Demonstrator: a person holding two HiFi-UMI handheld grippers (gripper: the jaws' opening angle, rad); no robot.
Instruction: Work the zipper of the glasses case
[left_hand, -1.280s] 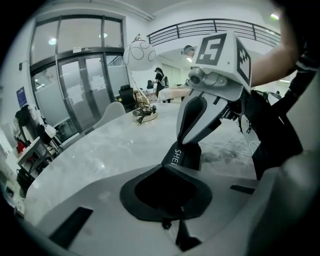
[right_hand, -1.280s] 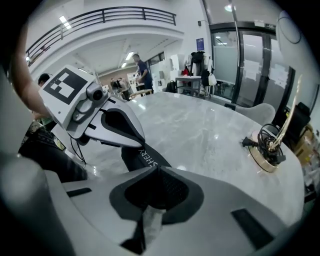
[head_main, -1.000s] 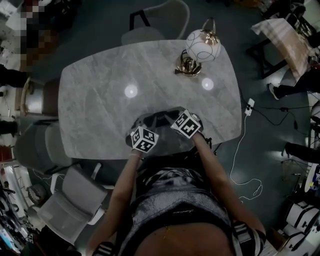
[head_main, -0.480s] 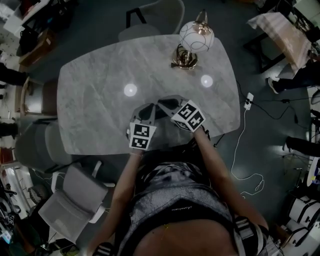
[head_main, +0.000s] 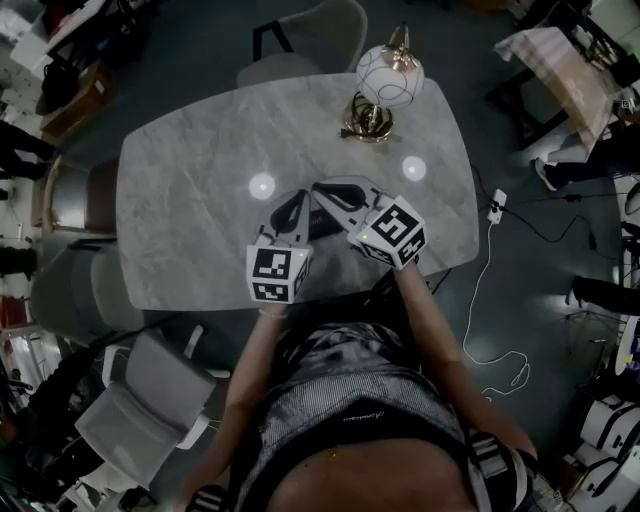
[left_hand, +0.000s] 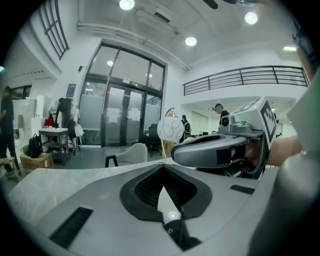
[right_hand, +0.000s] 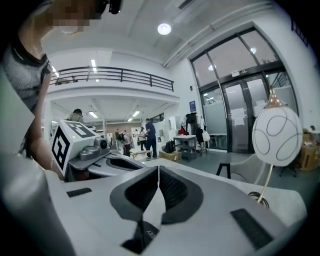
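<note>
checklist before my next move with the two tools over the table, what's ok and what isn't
1. Left tool free to grasp: ok, jaws together with nothing between them.
2. Right tool free to grasp: ok, jaws together with nothing between them.
3. Glasses case located: not ok, no view shows it.
4. Zipper pull position: cannot tell, since the case is not in sight.
5. Lamp out of the way: ok, it stands at the far edge of the table, apart from both tools.

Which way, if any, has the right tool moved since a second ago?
Yes. The right tool has shifted right: its cube was in line with the lamp, now nearer the table's right edge.
</note>
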